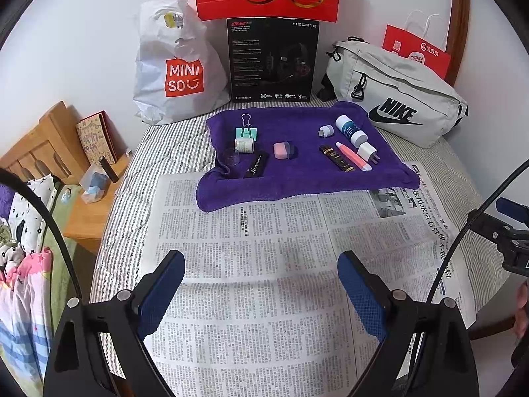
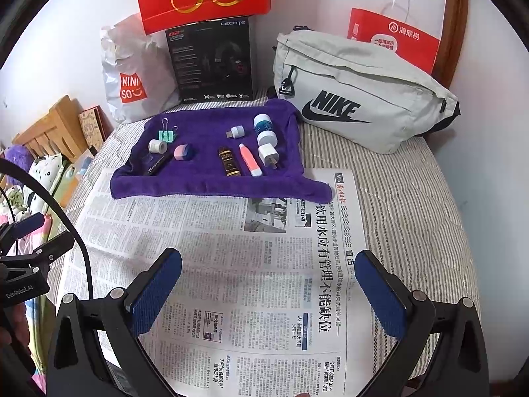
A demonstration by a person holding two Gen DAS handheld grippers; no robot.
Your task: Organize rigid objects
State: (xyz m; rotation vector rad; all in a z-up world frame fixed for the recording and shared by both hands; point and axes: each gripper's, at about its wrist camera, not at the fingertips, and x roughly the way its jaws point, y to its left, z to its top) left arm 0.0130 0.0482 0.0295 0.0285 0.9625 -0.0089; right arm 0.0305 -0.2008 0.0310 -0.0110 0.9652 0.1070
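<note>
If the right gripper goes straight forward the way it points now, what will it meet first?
Probably the newspaper: the open right gripper hovers over it, angled down. Skimming above the paper, it would next reach the purple towel, near the brown tube. Depth is unclear.

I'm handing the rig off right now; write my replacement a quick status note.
Left tool: open, empty, above the newspaper.
Right tool: open, empty, above the same paper.
Things: all on the purple towel: binder clip, tape roll, pink-blue eraser, dark tube, pink pen, white charger, white bottle.
Done: nothing visibly sorted.
Left: all the organizing.
</note>
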